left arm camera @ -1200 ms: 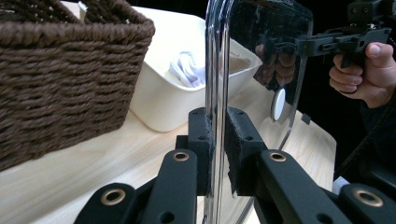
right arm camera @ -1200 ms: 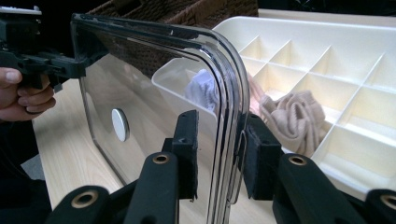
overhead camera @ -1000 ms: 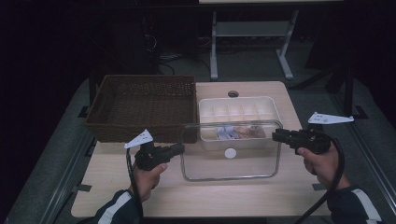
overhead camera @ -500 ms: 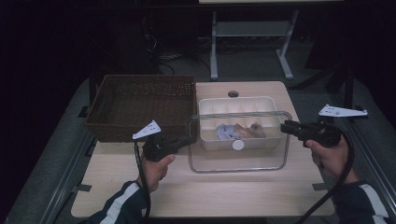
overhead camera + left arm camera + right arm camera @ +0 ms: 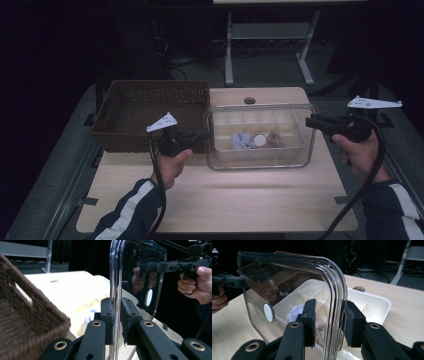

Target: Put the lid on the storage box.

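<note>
A clear lid (image 5: 258,140) with a white round knob hangs upright over a white compartment tray (image 5: 250,114). My left gripper (image 5: 206,134) is shut on the lid's left edge, and in the left gripper view both pads of that gripper (image 5: 115,315) press the lid (image 5: 140,270). My right gripper (image 5: 310,121) is at the lid's right edge. Its jaws have just been opening. In the right gripper view, the rim of the lid (image 5: 287,285) stands between the jaws of that gripper (image 5: 328,320), with a gap at one pad. Small pale and brown items lie in the tray.
A brown wicker basket (image 5: 150,105) stands on the table directly left of the tray, close behind my left gripper. The pale wooden table (image 5: 225,200) has bare room in front of the tray. A round hole (image 5: 249,100) lies in the tabletop behind the tray.
Both hands have risen with the lid between them. The lid has moved up and back, from in front of the tray to over it. The right hand has shifted outward to the right.
</note>
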A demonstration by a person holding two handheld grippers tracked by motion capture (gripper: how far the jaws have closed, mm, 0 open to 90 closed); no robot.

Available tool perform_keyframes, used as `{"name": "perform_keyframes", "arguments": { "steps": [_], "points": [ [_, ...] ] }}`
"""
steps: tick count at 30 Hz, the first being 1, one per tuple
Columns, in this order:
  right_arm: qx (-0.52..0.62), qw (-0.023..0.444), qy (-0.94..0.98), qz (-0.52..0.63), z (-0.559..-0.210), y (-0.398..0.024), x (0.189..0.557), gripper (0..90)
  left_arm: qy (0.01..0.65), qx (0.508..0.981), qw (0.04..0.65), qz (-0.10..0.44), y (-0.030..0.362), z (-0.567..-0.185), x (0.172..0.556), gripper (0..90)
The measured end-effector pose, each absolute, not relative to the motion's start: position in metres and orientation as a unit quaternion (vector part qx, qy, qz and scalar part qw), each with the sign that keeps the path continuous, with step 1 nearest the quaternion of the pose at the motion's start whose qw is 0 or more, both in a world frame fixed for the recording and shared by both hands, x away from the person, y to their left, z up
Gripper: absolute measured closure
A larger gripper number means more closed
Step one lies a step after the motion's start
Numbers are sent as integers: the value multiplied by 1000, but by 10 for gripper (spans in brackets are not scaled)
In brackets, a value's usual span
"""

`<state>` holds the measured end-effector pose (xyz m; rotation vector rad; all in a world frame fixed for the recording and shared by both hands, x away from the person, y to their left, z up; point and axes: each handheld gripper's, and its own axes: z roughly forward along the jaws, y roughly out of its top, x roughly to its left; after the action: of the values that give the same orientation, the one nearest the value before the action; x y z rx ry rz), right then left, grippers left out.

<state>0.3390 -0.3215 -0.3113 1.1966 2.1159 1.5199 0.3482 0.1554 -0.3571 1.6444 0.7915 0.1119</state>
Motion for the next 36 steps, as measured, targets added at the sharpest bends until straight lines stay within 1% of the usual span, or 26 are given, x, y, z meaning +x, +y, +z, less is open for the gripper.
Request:
{"name": "perform_keyframes", "arguments": {
  "steps": [3, 10, 16, 18, 28, 36],
  "points": [
    [416, 141, 731, 523, -306, -323, 345, 649, 343, 713, 609, 49, 152, -353, 356, 806],
    [433, 146, 729, 510, -294, -330, 375, 631, 362, 714, 596, 52, 137, -342, 382, 801],
    [440, 146, 731, 500, -290, -330, 396, 621, 379, 715, 584, 62, 132, -341, 396, 794],
    [444, 144, 732, 496, -289, -329, 403, 614, 385, 714, 582, 56, 131, -343, 400, 791],
    [466, 120, 728, 488, -302, -330, 430, 593, 398, 719, 567, 54, 128, -347, 411, 773],
    [477, 109, 725, 486, -310, -330, 440, 578, 405, 733, 541, 70, 122, -343, 420, 754]
  ]
}}
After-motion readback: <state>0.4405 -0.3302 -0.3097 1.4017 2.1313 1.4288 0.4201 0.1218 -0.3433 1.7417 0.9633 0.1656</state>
